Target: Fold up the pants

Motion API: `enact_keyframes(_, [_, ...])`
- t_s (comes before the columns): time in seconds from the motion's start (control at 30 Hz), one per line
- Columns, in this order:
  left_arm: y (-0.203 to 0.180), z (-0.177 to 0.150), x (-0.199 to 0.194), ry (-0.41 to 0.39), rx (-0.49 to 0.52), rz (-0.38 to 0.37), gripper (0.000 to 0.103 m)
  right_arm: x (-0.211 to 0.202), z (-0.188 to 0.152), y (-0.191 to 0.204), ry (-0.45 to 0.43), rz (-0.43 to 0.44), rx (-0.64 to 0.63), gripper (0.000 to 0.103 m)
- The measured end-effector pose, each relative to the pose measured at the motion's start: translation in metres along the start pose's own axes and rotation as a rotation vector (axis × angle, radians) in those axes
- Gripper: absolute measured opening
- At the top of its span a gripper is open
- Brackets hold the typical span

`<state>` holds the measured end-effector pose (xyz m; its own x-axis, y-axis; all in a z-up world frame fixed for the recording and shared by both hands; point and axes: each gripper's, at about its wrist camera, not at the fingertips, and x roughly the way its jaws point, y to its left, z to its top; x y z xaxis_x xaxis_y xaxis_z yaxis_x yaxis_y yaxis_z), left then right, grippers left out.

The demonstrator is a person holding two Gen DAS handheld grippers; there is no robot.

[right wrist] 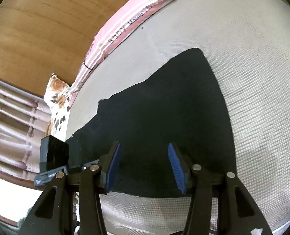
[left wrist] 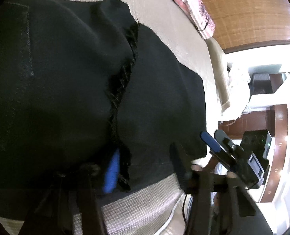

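Black pants point(left wrist: 66, 78) on beige mattress point(right wrist: 252, 78), left gripper point(left wrist: 113, 168) pinching a frayed edge (partly hidden) — right gripper point(right wrist: 145, 168) parted, empty.

Both views ride on hand-held grippers and look steeply down along their fingers at a beige woven bed cover point(right wrist: 252, 82). The left wrist view sits very near the black pants point(left wrist: 56, 78), which fill most of its frame. The right wrist view stands a little farther back. Both share the pants, the cover, and the pink striped bedding point(right wrist: 125, 27) along the upper edge.
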<state>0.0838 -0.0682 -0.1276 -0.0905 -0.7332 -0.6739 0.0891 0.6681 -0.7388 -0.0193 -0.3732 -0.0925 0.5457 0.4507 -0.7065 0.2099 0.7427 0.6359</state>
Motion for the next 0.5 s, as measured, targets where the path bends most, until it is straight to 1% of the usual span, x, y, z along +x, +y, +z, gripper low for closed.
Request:
enact_keyframes(0.07, [0.003, 0.000, 0.008, 0.021, -0.028, -0.006, 0.026, 0.001, 0.000, -0.001, 0.001, -0.003, 0.003, 0.048])
enact_keyframes(0.13, [0.002, 0.000, 0.008, 0.007, -0.028, -0.007, 0.022, 0.003, 0.000, -0.001, 0.005, -0.005, 0.002, 0.048])
enact_keyframes(0.17, [0.001, 0.000, 0.007, 0.000, -0.025, 0.005, 0.011, 0.003, 0.000, -0.001, 0.005, -0.008, 0.002, 0.048])
enact_keyframes(0.2, [-0.001, 0.000, 0.007, -0.007, -0.019, 0.014, 0.009, 0.003, 0.000, -0.003, 0.006, -0.013, 0.003, 0.048])
enact_keyframes(0.27, [-0.006, -0.001, 0.003, -0.019, 0.007, 0.035, 0.007, 0.004, 0.002, -0.003, 0.007, -0.026, 0.000, 0.048])
enact_keyframes(0.43, [-0.033, -0.011, -0.023, -0.082, 0.149, 0.078, 0.006, 0.001, 0.015, 0.001, -0.027, -0.101, -0.053, 0.048])
enact_keyframes(0.5, [-0.034, -0.016, -0.030, -0.097, 0.191, 0.129, 0.006, 0.003, 0.020, 0.000, -0.029, -0.110, -0.055, 0.048])
